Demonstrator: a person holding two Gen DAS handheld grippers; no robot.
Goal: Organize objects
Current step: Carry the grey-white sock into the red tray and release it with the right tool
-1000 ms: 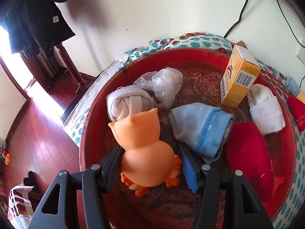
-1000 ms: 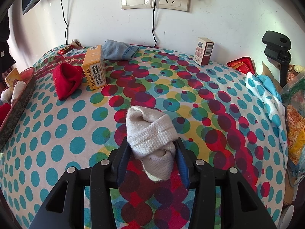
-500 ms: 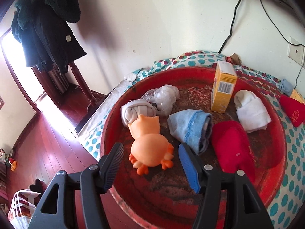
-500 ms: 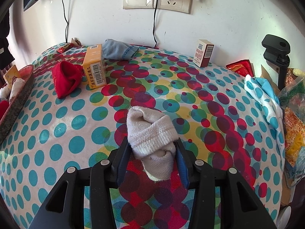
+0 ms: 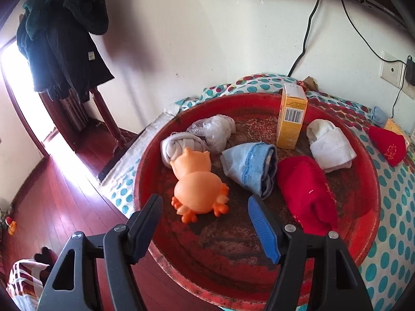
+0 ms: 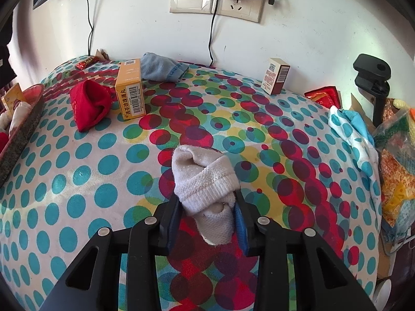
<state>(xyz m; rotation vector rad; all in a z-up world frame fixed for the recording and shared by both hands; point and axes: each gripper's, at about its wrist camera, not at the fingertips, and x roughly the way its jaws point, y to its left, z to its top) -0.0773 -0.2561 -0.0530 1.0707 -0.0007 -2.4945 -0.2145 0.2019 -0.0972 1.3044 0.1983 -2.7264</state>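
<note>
The white rolled sock (image 6: 205,181) sits between the jaws of the right gripper (image 6: 207,216), lying on the dotted cloth (image 6: 103,181) of the desk; the jaws are closing on it, both pads pressed into its lower half, while its cuffed end sticks out beyond the fingertips. Behind the sock, toward the wall, stand two boxes — a yellow box (image 6: 130,92) to the left and a small white and brown box (image 6: 275,76) to the right. One red cloth bundle (image 6: 89,107) lies touching the yellow box on its left side, and one blue folded cloth (image 6: 162,67) lies just behind that box. Far left of the sock, the rim of the red tray (image 6: 20,129) shows at the desk's edge.

In the left wrist view, the orange rubber duck (image 5: 198,181) lies on its own in the red tray (image 5: 259,272), just ahead of the left gripper (image 5: 205,207); its jaws are opening, standing well apart, with nothing between them and neither pad touching the duck. Counted outward from the duck, the tray holds one grey knotted bundle (image 5: 179,146) touching the duck's head, one pale crumpled bundle (image 5: 215,129) behind that, one light blue folded cloth (image 5: 250,168) just right of the duck, one red cloth (image 5: 306,194) further right, one white rolled sock (image 5: 329,146) and one upright yellow box (image 5: 291,116) at the tray's far side.
</note>
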